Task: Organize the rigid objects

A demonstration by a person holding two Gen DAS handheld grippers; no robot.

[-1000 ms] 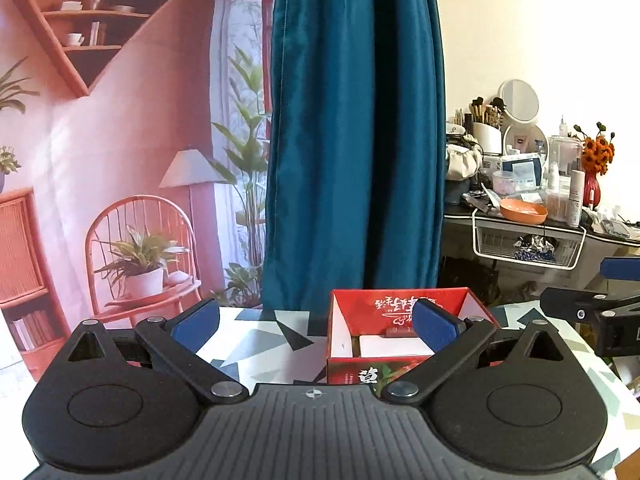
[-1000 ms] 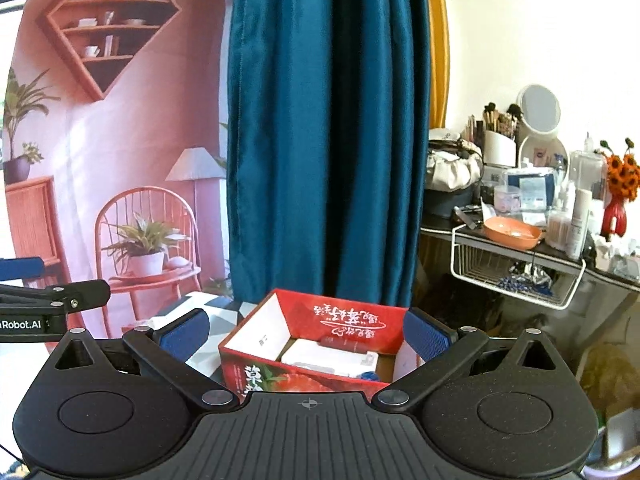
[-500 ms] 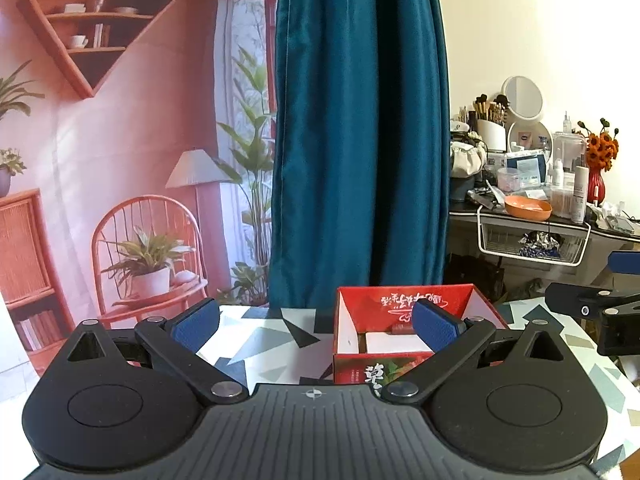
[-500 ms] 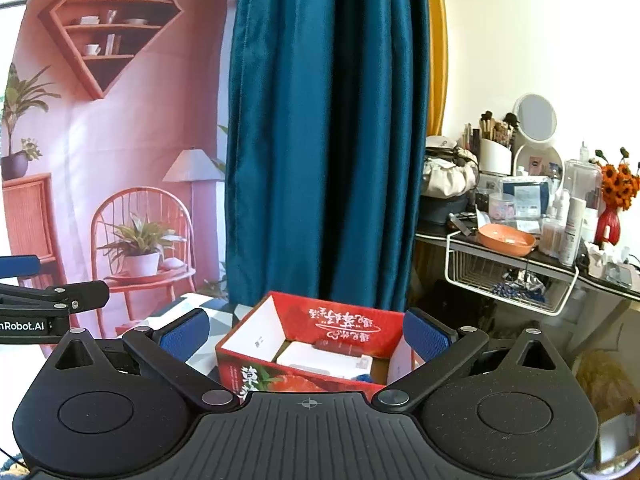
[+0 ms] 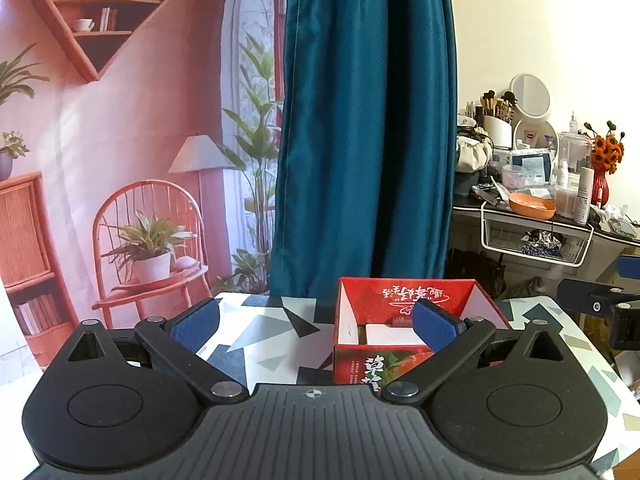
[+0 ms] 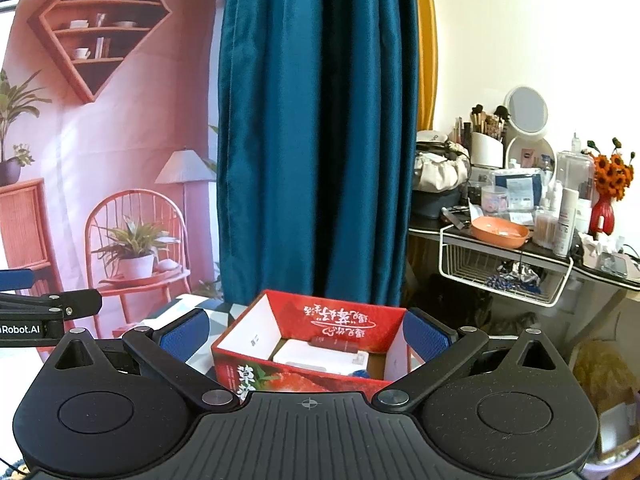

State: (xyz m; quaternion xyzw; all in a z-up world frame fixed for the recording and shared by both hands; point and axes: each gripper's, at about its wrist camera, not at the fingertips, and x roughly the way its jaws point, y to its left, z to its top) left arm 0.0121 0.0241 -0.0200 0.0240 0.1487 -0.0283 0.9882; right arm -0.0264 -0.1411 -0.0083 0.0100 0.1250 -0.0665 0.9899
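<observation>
Both tools stand spread wide and grasp nothing. The left gripper [image 5: 316, 322] has the open red cardboard box [image 5: 404, 300] ahead to its right on the geometric-patterned table [image 5: 272, 332]. The right gripper [image 6: 306, 330] frames that box straight ahead. Since a second ago both have backed off slightly, jaws unchanged.

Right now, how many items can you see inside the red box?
3. In the red box: a white box at the middle, a dark reddish item behind it, a blue item at the front. More may be hidden below the walls.
</observation>
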